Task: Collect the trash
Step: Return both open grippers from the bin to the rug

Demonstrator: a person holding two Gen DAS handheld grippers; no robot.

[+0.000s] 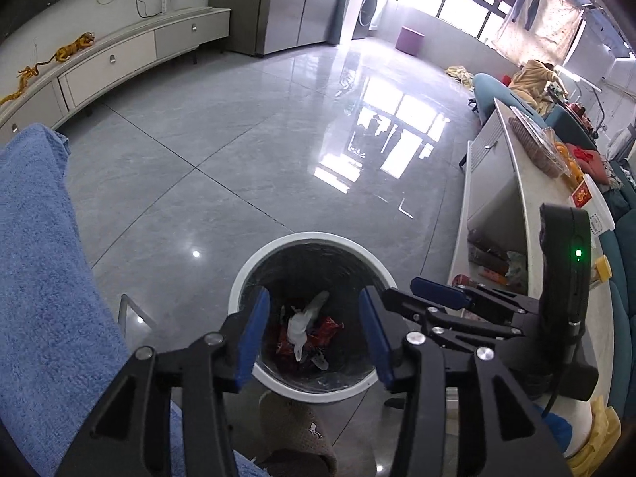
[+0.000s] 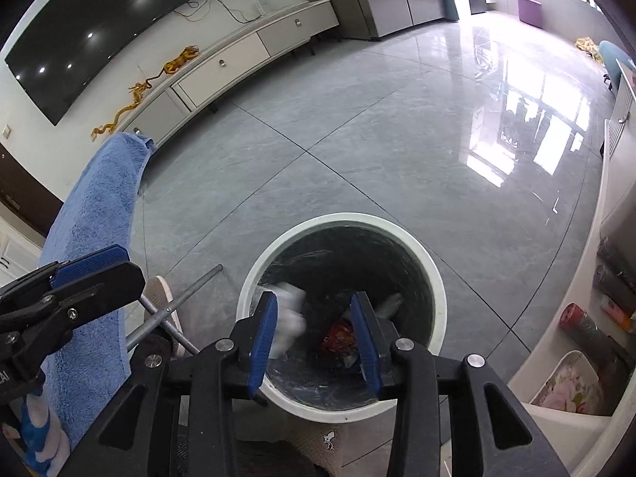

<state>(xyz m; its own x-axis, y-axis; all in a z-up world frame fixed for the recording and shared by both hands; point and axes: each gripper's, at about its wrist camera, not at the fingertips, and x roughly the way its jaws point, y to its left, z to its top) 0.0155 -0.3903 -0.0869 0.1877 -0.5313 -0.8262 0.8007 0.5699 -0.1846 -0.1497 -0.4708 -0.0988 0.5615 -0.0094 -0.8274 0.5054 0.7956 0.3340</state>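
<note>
1. The jaws of the left gripper (image 1: 310, 334) stand apart with nothing between the pads, hanging over the mouth of the white trash bin (image 1: 254, 266); the jaws of the right gripper (image 2: 314, 338) are also parted, over the same bin (image 2: 433, 278) from the other side
2. A blurred white scrap (image 2: 290, 318) shows just beside the right gripper's left pad; it looks to be dropping free, though whether it still touches the pad cannot be told
3. If it clings to the pad it may ride out with the gripper and land on the floor (image 1: 238, 139)
4. Already in the bin lie a white tissue (image 1: 304, 318) and a red wrapper (image 1: 328, 328); they sit low, so little risk of spill
5. The two grippers are close together over one opening, so a hasty pull back could knock them into each other or clip the rim and tip the bin
6. A slipper (image 1: 298, 429) sits right against the bin's near side, and a blue towel (image 1: 39, 258) hangs to the left; either could snag a low sweep
</note>
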